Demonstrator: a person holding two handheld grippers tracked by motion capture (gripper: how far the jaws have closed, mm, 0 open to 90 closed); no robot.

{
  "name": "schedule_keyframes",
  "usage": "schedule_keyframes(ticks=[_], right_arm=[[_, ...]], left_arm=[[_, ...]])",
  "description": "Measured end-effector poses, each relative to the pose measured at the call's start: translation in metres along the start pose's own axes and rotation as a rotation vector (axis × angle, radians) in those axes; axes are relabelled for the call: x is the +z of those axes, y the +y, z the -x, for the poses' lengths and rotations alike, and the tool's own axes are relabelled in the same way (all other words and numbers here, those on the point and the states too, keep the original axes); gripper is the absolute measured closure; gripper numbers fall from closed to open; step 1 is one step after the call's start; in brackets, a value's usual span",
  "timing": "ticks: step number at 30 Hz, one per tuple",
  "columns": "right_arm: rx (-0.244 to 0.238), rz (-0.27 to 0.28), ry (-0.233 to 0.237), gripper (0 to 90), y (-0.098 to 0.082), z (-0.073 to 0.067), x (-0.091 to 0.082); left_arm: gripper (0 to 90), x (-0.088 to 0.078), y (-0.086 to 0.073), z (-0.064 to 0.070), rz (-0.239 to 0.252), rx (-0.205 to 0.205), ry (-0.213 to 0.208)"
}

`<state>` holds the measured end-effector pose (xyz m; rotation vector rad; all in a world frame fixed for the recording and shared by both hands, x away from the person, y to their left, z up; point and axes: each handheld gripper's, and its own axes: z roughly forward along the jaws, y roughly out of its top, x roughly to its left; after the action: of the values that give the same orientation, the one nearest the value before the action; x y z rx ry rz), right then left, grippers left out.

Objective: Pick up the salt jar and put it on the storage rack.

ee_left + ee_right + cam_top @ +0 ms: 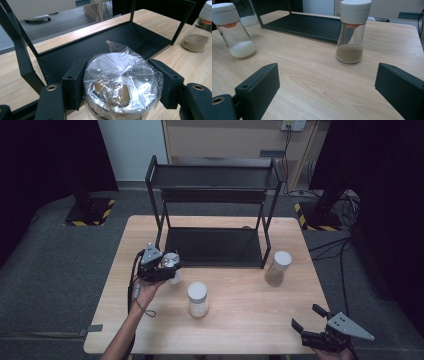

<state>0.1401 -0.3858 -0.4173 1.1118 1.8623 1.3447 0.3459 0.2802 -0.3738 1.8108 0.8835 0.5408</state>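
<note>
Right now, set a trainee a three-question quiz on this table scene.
1. True or false: the left gripper is shut on the film-covered jar.
2. The shaker with brown powder stands A) inside the black rack, B) on the table right of the rack, C) between the right gripper's jaws.
3. What does the white-capped shaker at the table's middle hold?

Key: 1 true; 2 B; 3 white powder at its bottom. The right gripper stands open, holding nothing.

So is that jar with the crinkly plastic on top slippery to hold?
Probably a bit: the left gripper squeezes the jar over loose, shiny plastic wrap, which may slide. It looks like glass, so likely breakable. It holds little, so probably light.
</note>
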Motion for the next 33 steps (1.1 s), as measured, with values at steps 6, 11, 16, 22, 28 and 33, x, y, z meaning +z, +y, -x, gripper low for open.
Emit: schedule_keyframes(ticks=[6,11,16,22,28,33], right_arm=[[0.002,-0.001,0.002,5.8,0.000,0.000,0.000],[0.003,0.000,0.001,5.8,0.000,0.000,0.001],[0.007,-0.002,0.003,5.7,0.000,0.000,0.001],[0.008,-0.003,0.003,5.7,0.000,0.000,0.001],[0.008,0.000,0.003,5.8,-0.001,0.001,0.001],[0.010,0.001,0.005,5.8,-0.001,0.001,0.001]], left_arm=[[33.4,0.009,0.006,-0.002,-0.004,-0.005,0.015],[33.4,0.016,0.011,-0.004,0.003,-0.014,0.017],[33.4,0.024,0.018,-0.004,0.001,-0.005,0.029],[33.4,0.035,0.026,-0.004,0.001,-0.005,0.046],[33.4,0.046,0.033,-0.005,0.001,-0.010,0.068],[33.5,0.056,0.035,-0.006,0.002,-0.013,0.092]])
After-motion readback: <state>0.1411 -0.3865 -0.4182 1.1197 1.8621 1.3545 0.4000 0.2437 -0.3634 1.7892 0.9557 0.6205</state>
